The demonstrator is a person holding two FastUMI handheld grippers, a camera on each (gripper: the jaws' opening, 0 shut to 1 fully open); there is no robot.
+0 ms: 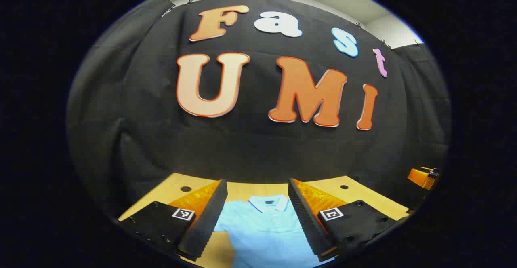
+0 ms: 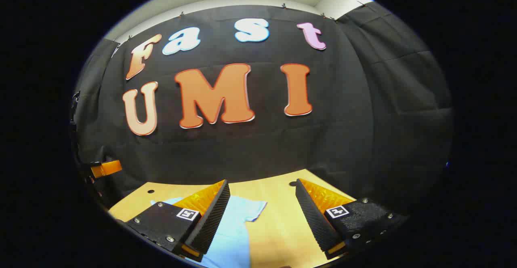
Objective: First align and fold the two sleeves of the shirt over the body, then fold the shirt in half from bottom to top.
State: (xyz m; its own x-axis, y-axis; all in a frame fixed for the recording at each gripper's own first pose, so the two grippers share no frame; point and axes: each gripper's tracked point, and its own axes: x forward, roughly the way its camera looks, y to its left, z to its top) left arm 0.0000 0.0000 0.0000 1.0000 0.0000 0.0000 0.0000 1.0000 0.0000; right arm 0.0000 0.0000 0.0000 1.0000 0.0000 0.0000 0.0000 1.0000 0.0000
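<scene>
A light blue polo shirt (image 1: 264, 229) lies flat on the wooden table (image 1: 242, 189), collar toward the far wall. In the left gripper view my left gripper (image 1: 257, 187) hangs open above the shirt's chest, one finger on each side of the collar, nothing between them. In the right gripper view my right gripper (image 2: 262, 185) is open too, held above the table. One short sleeve of the shirt (image 2: 246, 211) spreads out between its fingers, nearer the left finger, and the bare table (image 2: 282, 223) shows to the right of the sleeve.
The black cloth wall stands right behind the table's far edge. Small round holes (image 1: 185, 188) mark the table top near its back corners. The other gripper's body (image 1: 422, 177) shows at the right edge of the left gripper view, and again as a gripper part (image 2: 106, 167) at the left of the right gripper view.
</scene>
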